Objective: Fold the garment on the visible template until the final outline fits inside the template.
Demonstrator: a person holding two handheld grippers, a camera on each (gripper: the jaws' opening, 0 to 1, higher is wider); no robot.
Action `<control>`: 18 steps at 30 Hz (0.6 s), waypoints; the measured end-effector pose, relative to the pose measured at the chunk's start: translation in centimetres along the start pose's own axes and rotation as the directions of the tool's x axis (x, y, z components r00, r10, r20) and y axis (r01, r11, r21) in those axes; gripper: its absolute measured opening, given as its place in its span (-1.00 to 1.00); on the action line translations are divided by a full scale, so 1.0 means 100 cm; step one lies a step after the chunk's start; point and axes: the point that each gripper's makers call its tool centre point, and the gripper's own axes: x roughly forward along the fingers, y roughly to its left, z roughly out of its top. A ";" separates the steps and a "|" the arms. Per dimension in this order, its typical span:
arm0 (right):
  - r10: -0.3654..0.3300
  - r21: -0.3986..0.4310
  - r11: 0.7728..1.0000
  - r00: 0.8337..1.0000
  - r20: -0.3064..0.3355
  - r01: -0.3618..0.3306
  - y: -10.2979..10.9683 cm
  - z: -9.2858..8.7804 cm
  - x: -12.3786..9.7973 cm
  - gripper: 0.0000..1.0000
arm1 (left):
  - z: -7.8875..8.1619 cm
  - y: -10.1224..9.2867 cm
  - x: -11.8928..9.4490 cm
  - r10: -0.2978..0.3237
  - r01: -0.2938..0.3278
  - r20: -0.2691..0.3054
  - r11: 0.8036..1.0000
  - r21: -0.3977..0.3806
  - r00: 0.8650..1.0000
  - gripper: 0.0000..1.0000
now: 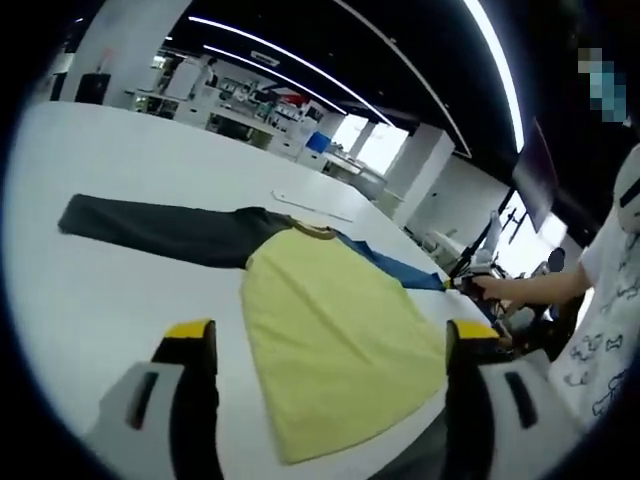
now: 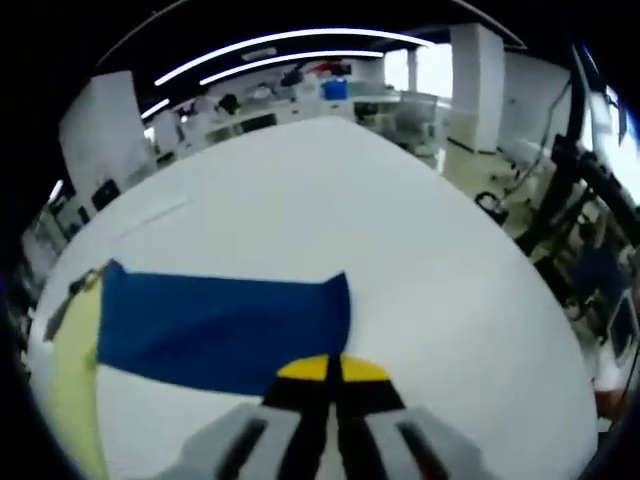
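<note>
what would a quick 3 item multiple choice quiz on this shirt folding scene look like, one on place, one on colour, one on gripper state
1. Where does the garment lie?
A. flat on the white table
B. over a chair
C. on the floor

2. What colour is the sleeve by the right gripper?
A. red
B. blue
C. green

3. How do the left gripper jaws stand?
A. shut on a sleeve
B. shut on nothing
C. open, wide apart

Answers:
1 A, the yellow body is spread on the tabletop.
2 B, the right gripper view shows blue cloth at its closed tips.
3 C, the yellow-tipped jaws stand on either side of the cloth.
</note>
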 end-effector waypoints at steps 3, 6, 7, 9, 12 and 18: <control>0.007 0.017 1.000 1.000 0.015 -0.007 0.002 0.004 -0.011 -1.00 | -0.001 0.000 0.001 -0.002 0.002 -0.002 1.000 0.004 1.000 0.85; 0.023 0.033 0.999 0.999 0.041 -0.024 0.009 0.012 -0.016 -1.00 | -0.005 0.001 0.003 -0.004 0.004 -0.021 1.000 0.031 1.000 0.84; 0.027 0.024 0.999 0.999 0.044 -0.029 0.013 0.015 -0.018 -1.00 | -0.006 0.000 0.005 -0.005 0.006 -0.030 0.999 0.036 1.000 0.84; 0.048 -0.001 0.999 0.998 0.052 -0.048 0.020 0.019 -0.020 -1.00 | -0.008 -0.003 0.008 -0.017 0.018 -0.035 0.999 0.046 0.999 0.84; 0.097 0.016 0.995 0.992 0.079 -0.098 0.042 0.031 -0.029 -1.00 | -0.009 -0.006 0.011 -0.032 0.033 -0.036 0.998 0.045 0.999 0.84; 0.211 0.012 0.977 0.972 0.107 -0.213 0.087 0.044 -0.033 -1.00 | -0.014 -0.013 0.021 -0.051 0.058 -0.068 0.992 0.109 0.996 0.84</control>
